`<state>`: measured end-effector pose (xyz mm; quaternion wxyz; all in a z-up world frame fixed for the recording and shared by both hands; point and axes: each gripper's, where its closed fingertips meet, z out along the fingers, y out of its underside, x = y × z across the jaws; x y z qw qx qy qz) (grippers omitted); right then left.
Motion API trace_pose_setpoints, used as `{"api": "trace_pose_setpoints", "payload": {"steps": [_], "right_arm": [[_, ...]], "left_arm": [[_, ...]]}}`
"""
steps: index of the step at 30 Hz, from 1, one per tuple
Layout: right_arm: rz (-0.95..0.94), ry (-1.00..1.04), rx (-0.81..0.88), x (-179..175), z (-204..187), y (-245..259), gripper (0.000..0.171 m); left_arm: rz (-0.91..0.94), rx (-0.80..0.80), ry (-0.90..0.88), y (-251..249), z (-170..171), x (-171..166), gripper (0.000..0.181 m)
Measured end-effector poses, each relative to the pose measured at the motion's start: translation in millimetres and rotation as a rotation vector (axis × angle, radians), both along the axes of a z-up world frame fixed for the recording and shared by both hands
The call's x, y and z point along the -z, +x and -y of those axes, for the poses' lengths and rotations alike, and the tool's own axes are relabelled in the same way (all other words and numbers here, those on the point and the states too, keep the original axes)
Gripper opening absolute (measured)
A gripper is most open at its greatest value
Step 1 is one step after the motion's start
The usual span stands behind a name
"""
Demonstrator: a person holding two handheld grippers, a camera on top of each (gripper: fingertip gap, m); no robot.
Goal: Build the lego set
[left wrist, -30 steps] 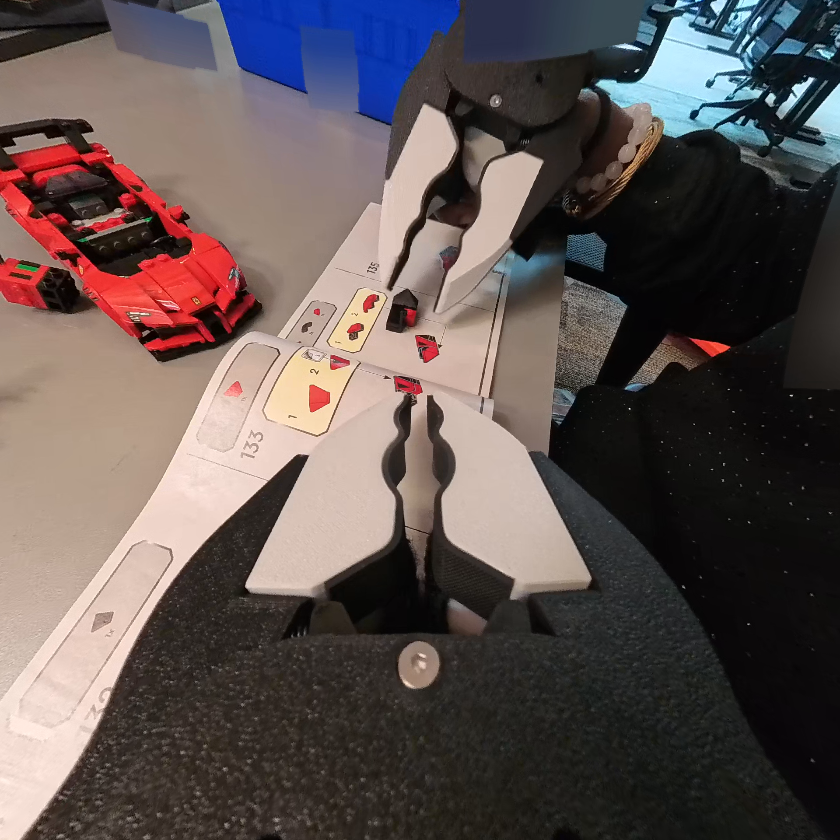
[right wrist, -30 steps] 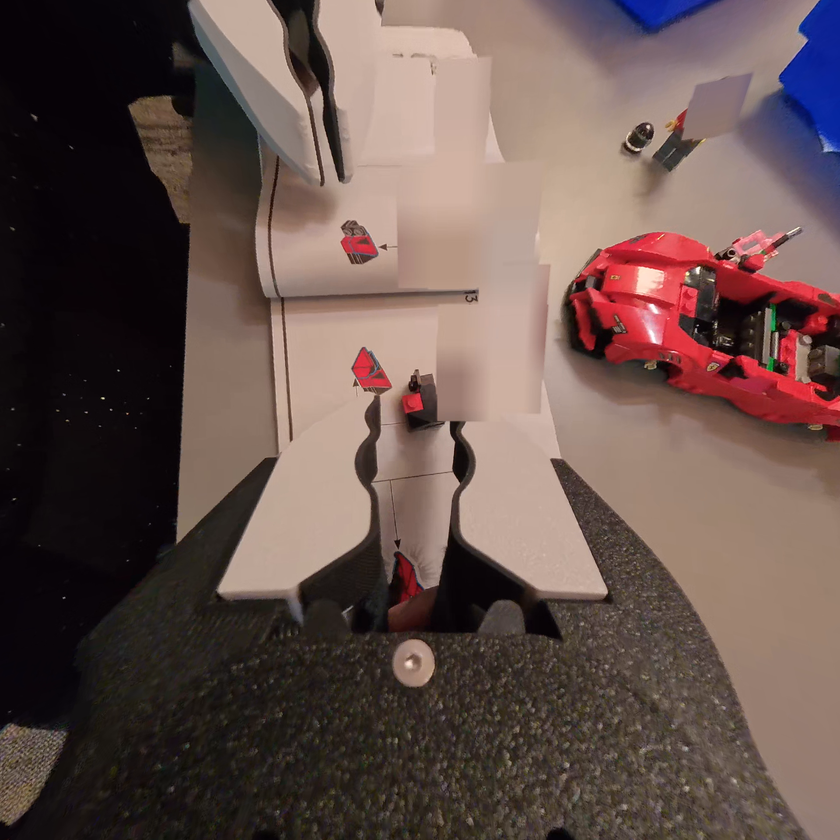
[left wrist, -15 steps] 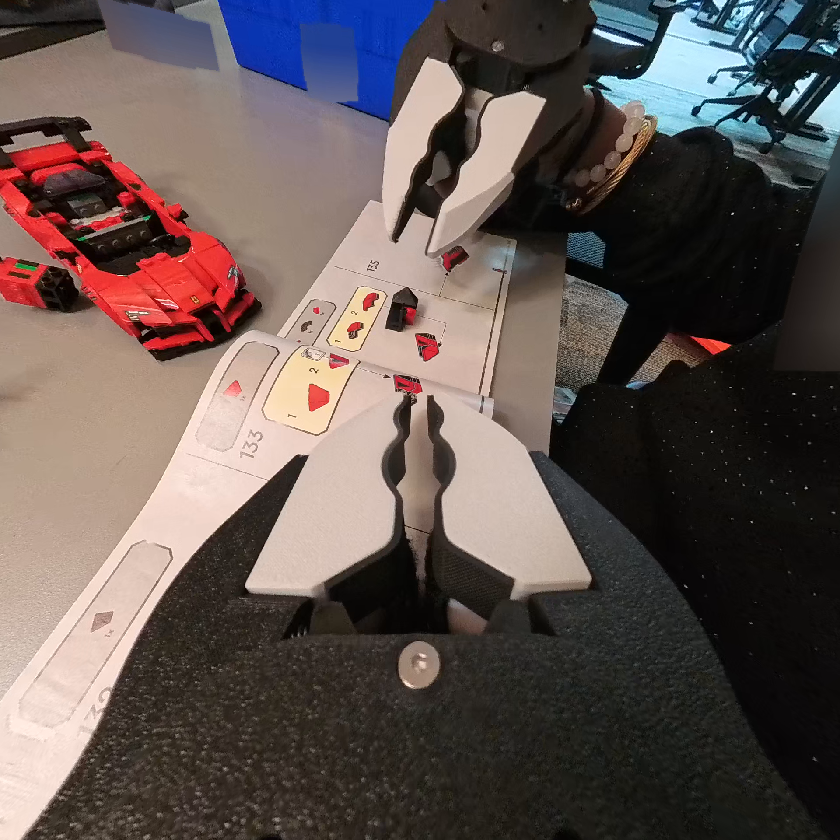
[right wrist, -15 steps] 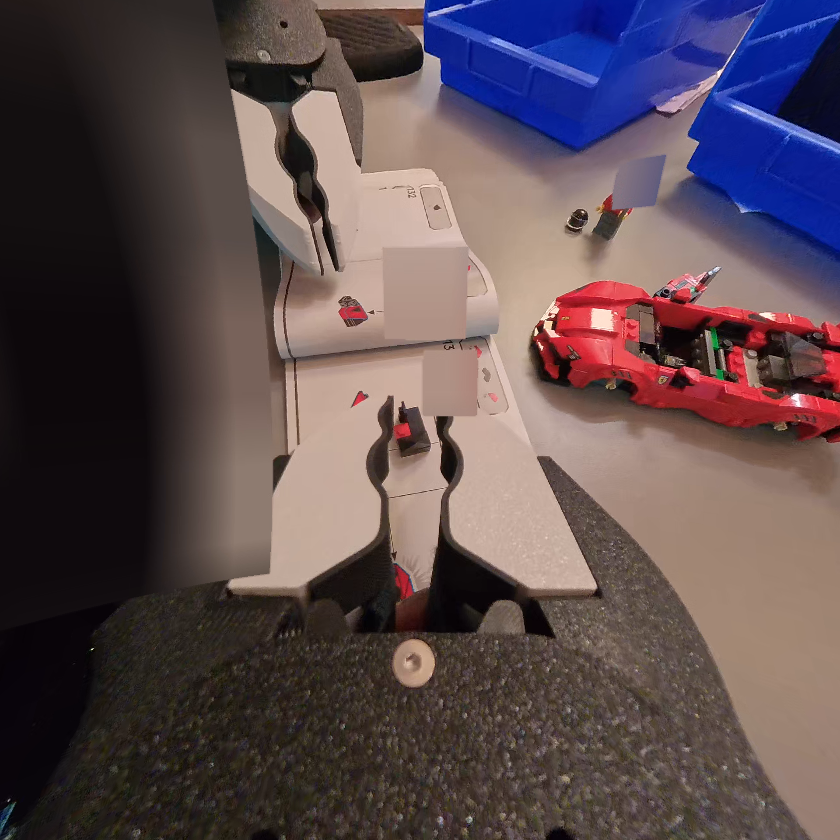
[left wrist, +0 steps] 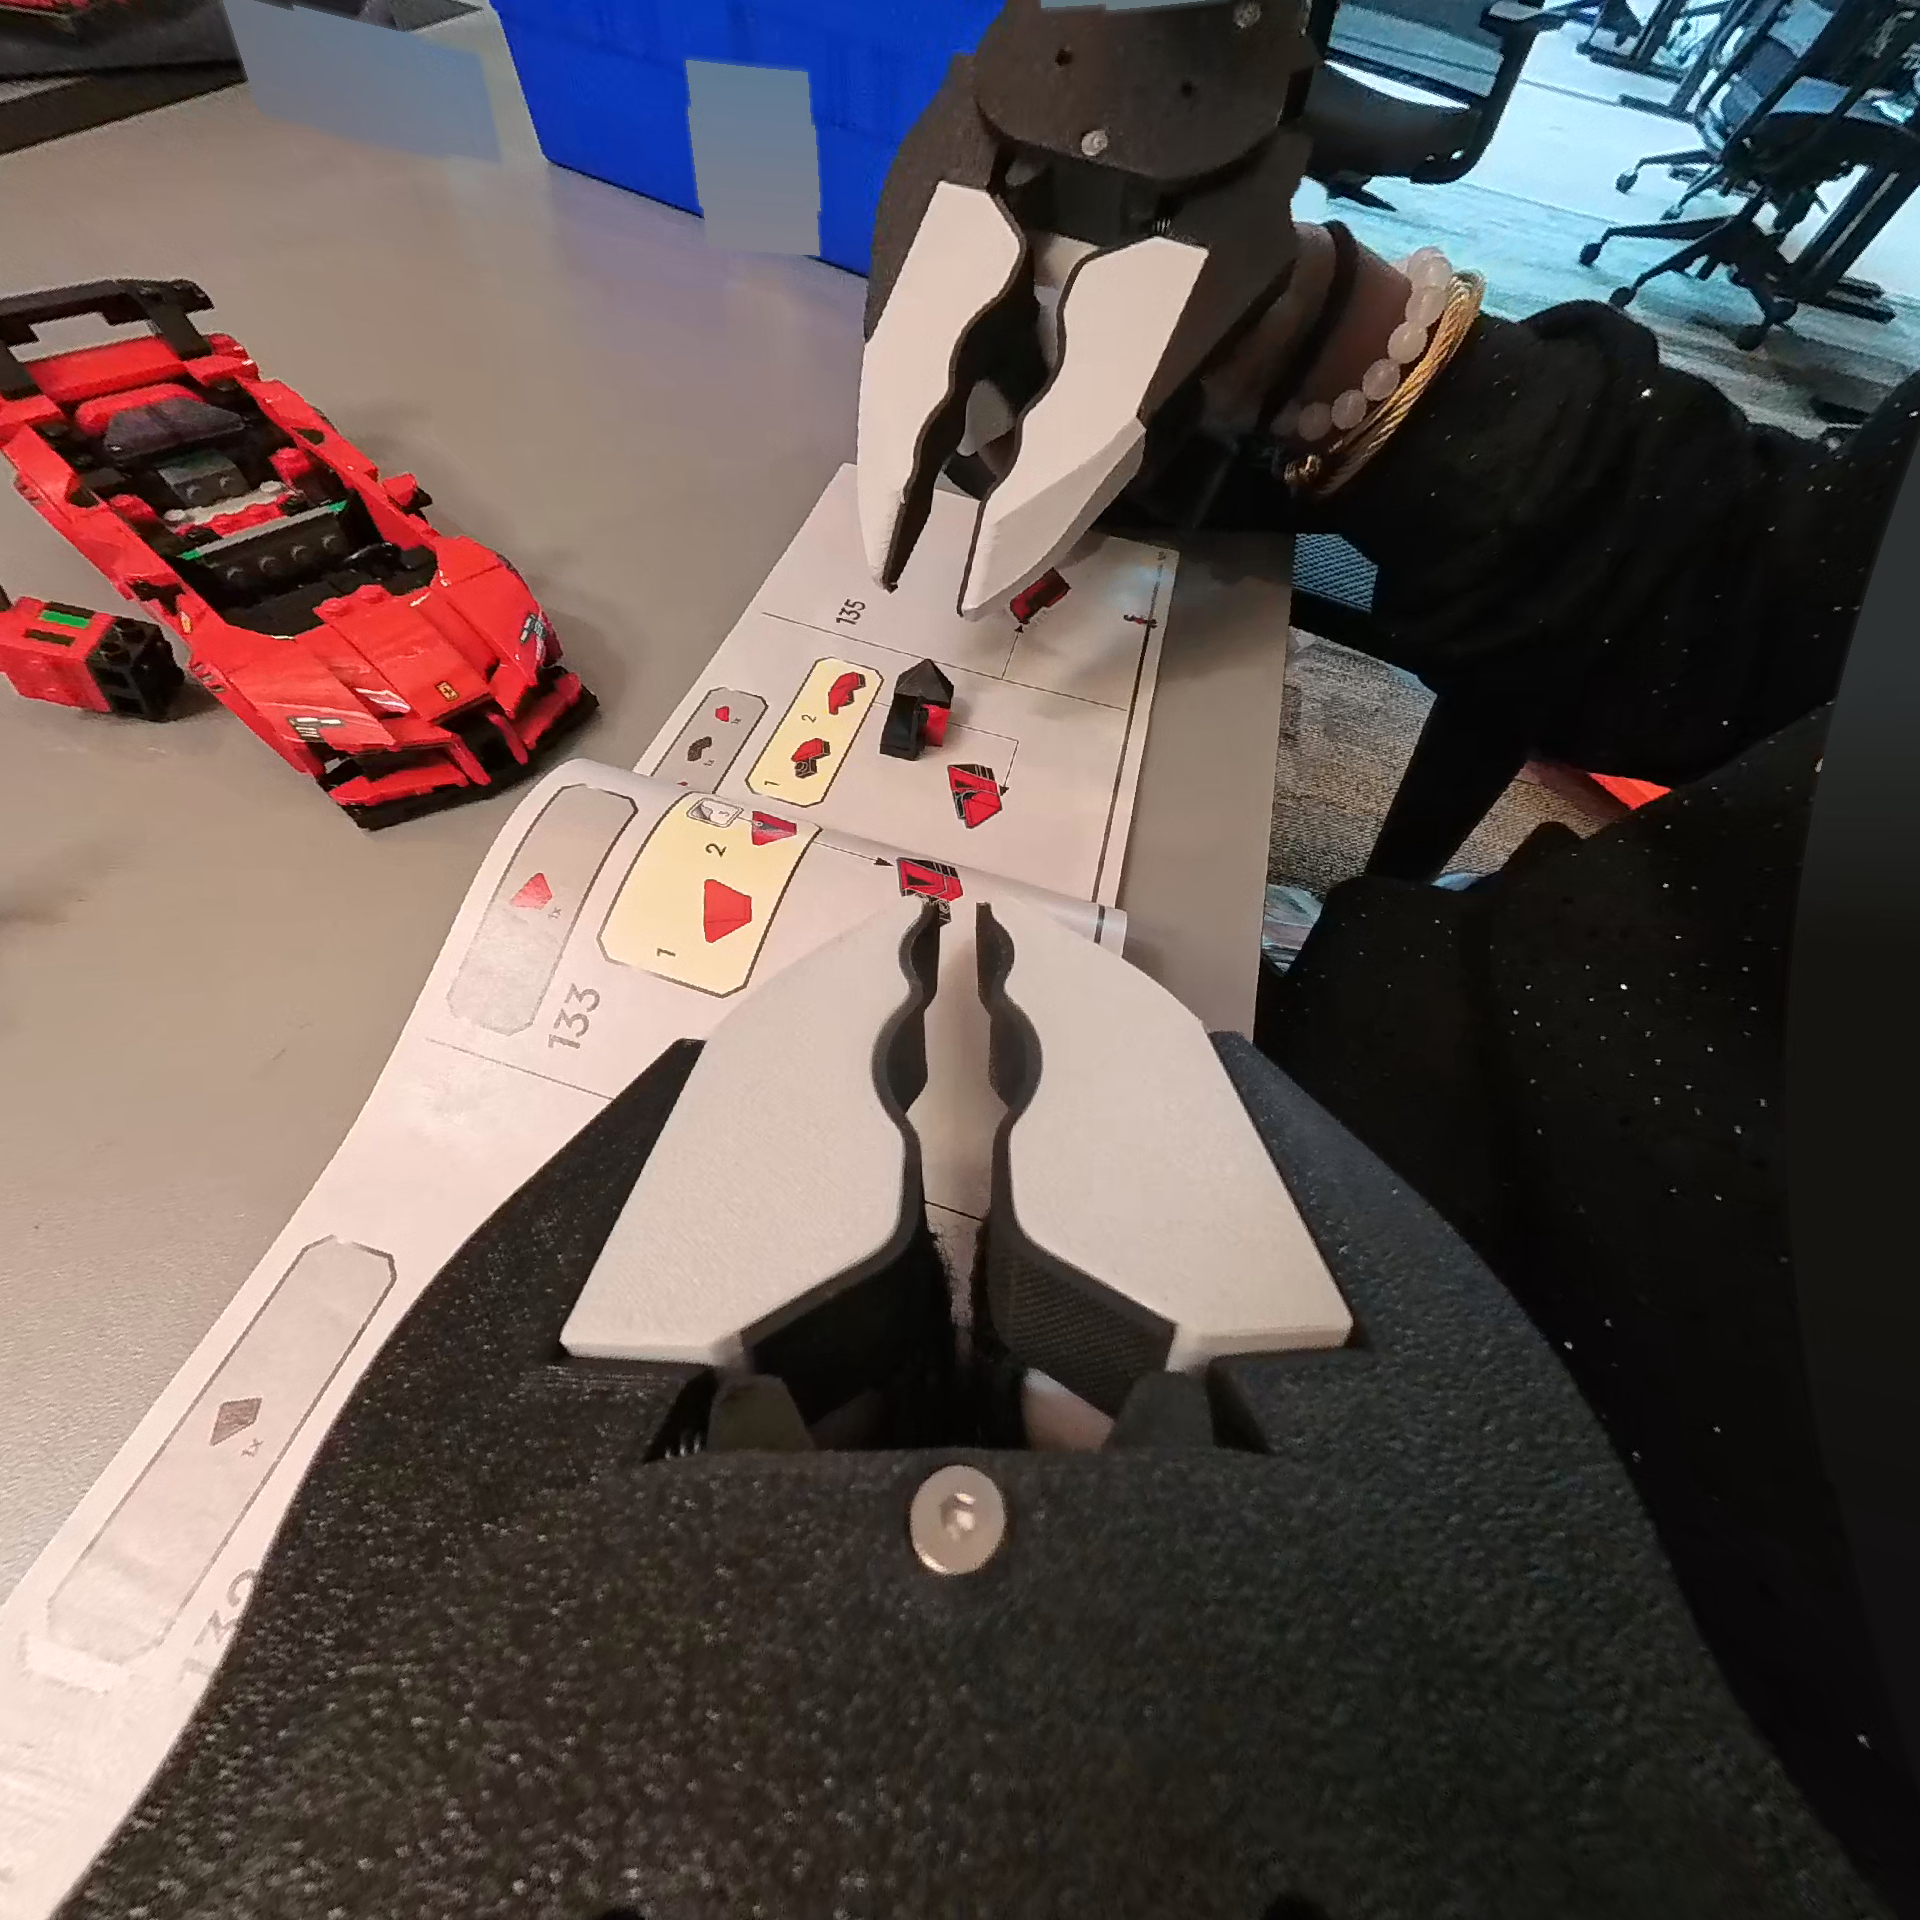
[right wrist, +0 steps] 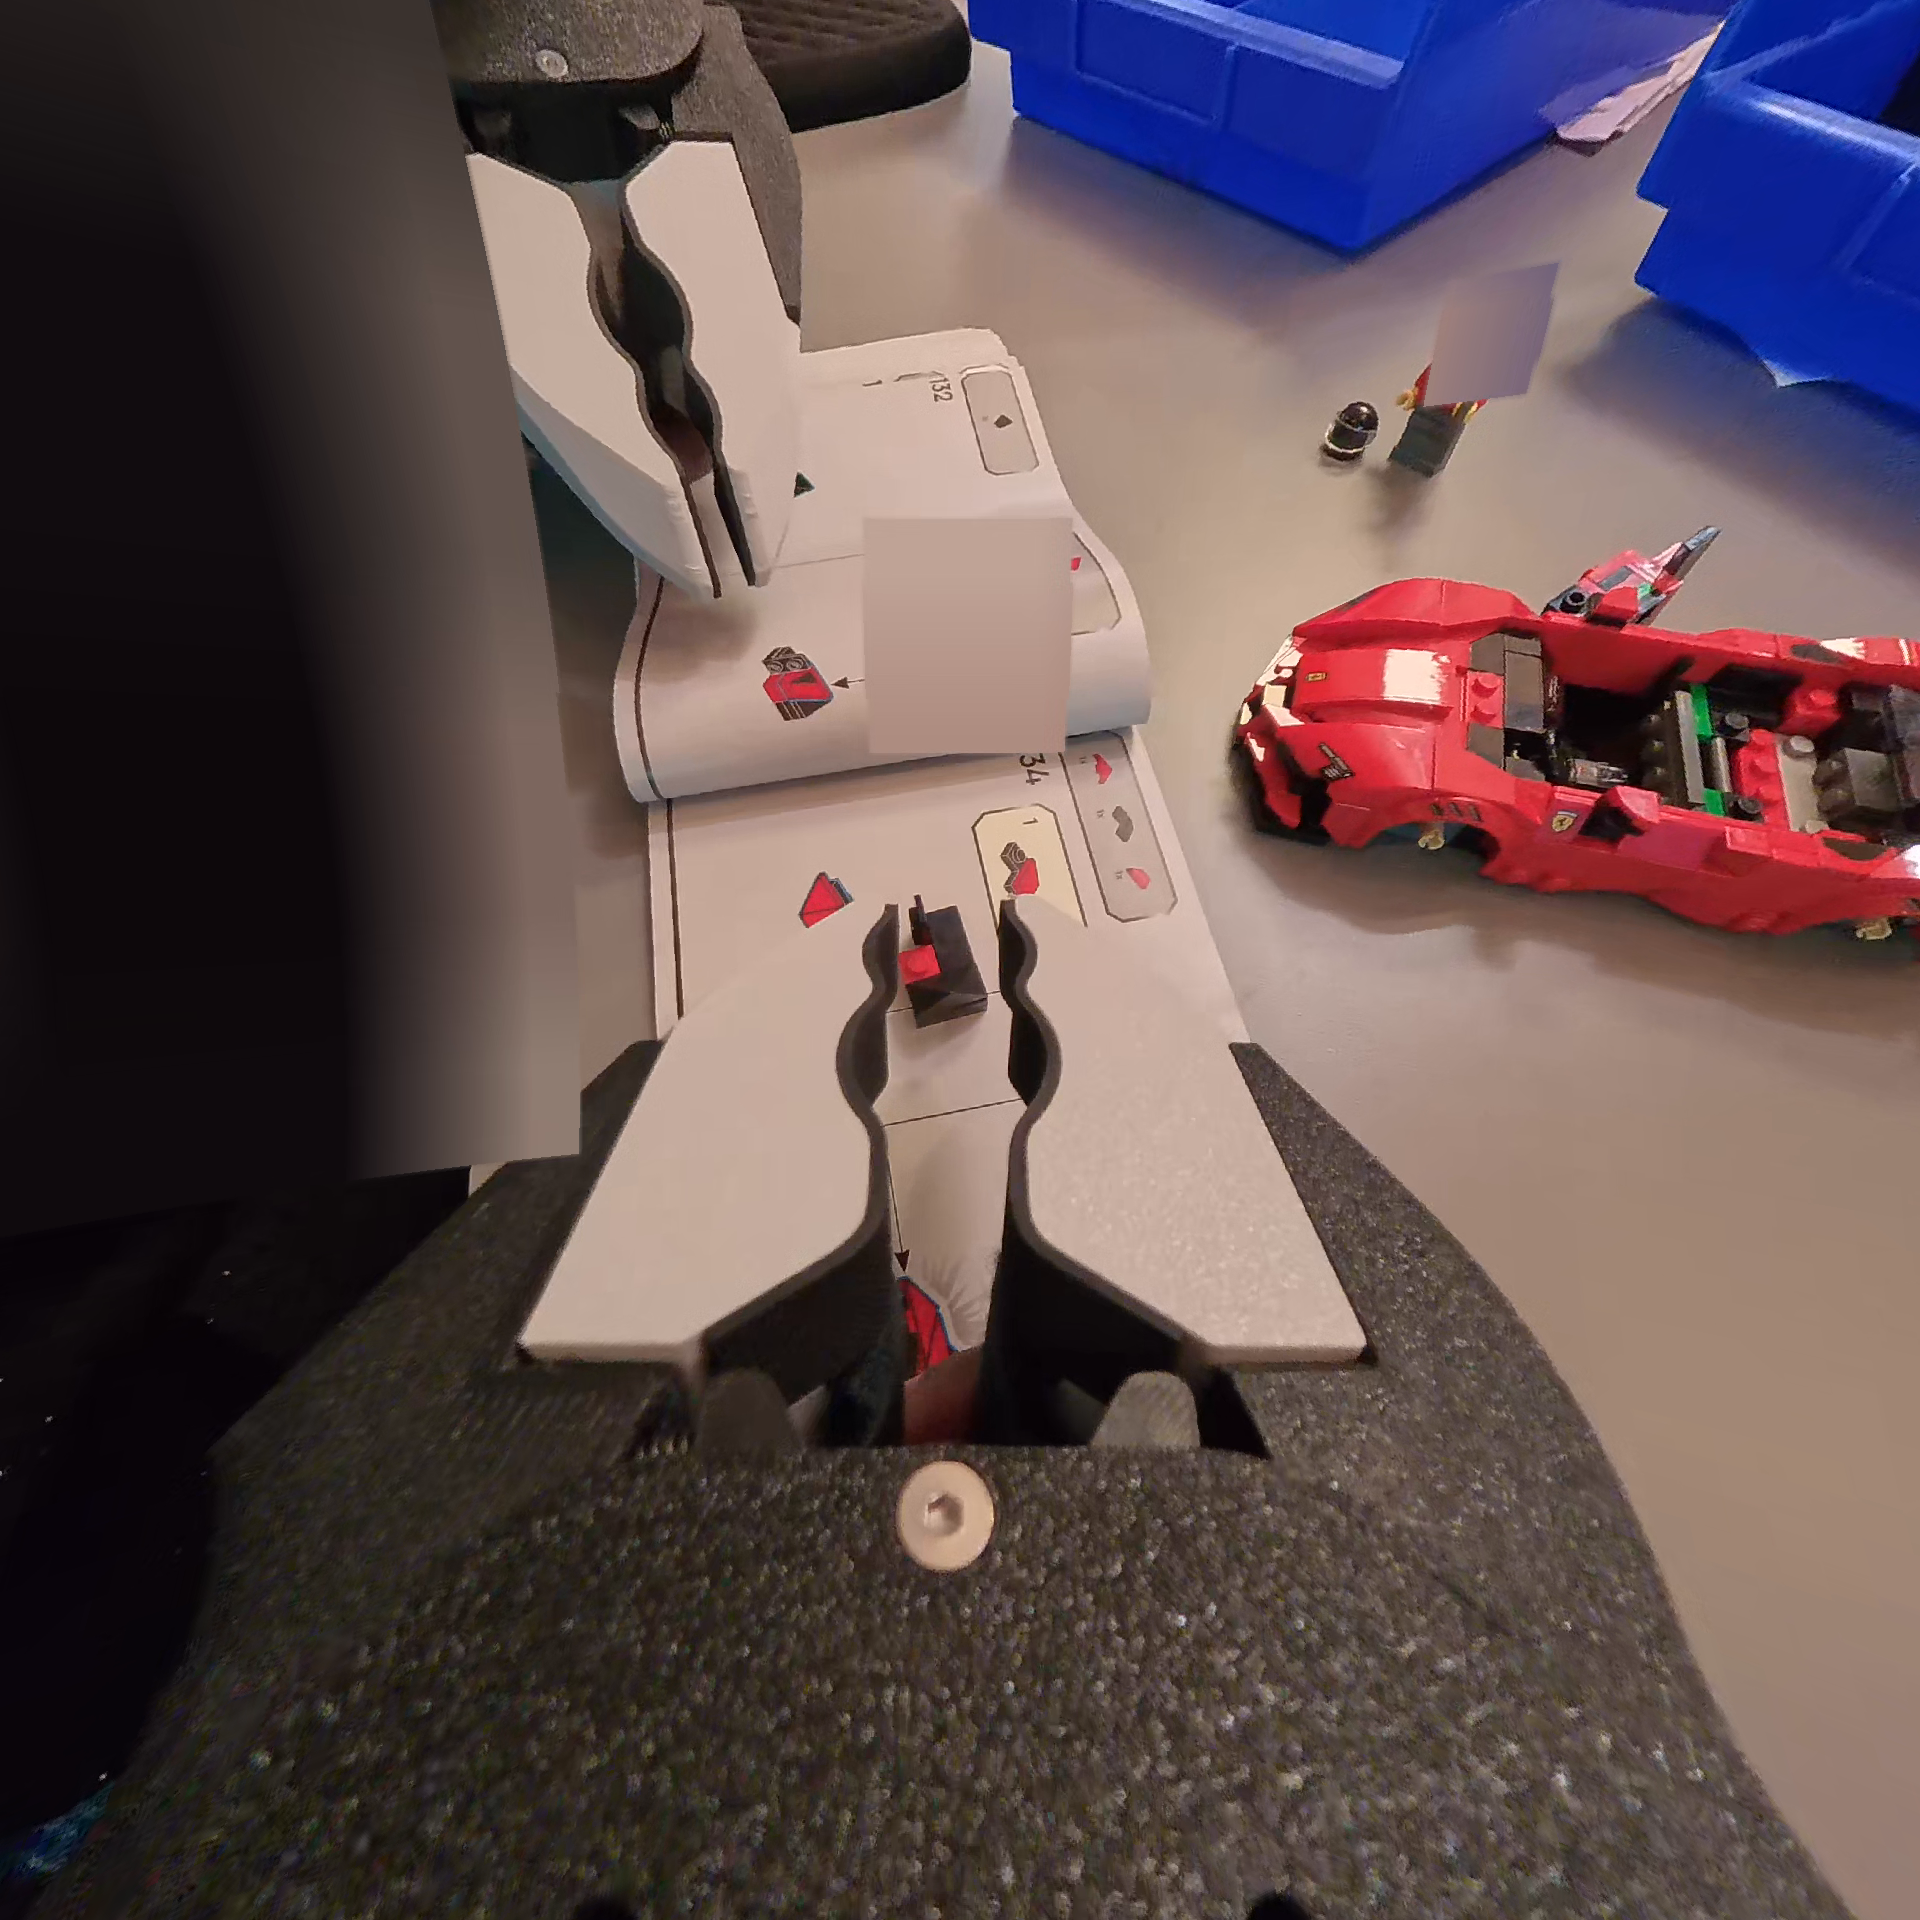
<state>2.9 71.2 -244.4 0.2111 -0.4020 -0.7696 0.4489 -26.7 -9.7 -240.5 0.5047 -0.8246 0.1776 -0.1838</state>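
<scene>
A small black-and-red brick assembly (left wrist: 918,711) lies on the open instruction booklet (left wrist: 1081,675). My right gripper (left wrist: 925,601) is open and empty, hanging a little above the page just past the assembly. In the right wrist view the assembly (right wrist: 940,966) shows between the open fingertips of the right gripper (right wrist: 940,920), not touched. My left gripper (left wrist: 951,916) is shut and empty, low over the booklet's near page; it also shows in the right wrist view (right wrist: 727,566). The partly built red car (left wrist: 281,582) stands on the grey table left of the booklet.
A small red-and-black sub-assembly (left wrist: 83,670) lies behind the car. A minifigure (right wrist: 1434,431) and a black helmet (right wrist: 1351,431) stand beyond the car (right wrist: 1558,769). Blue bins (right wrist: 1299,104) line the back. The table edge (left wrist: 1273,727) and a person's dark sleeve (left wrist: 1558,499) are beside the booklet. Tip to tip, the grippers are about 9 centimeters apart. From either gripper's tips it is about 20 centimeters to the small red-and-black sub-assembly (left wrist: 83,670).
My right gripper has lifted up and back from around the small assembly, which stays on the page, and its fingers have narrowed a little. My left gripper has not moved.
</scene>
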Motion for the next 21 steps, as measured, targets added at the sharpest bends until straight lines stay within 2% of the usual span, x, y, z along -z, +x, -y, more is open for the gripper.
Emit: {"api": "trace_pose_setpoints", "payload": {"steps": [21], "right_arm": [[0.016,0.001,0.001,2.8,-0.1,0.1,0.018]], "left_arm": [[0.006,0.001,-0.001,-0.2,0.0,0.3,0.006]]}}
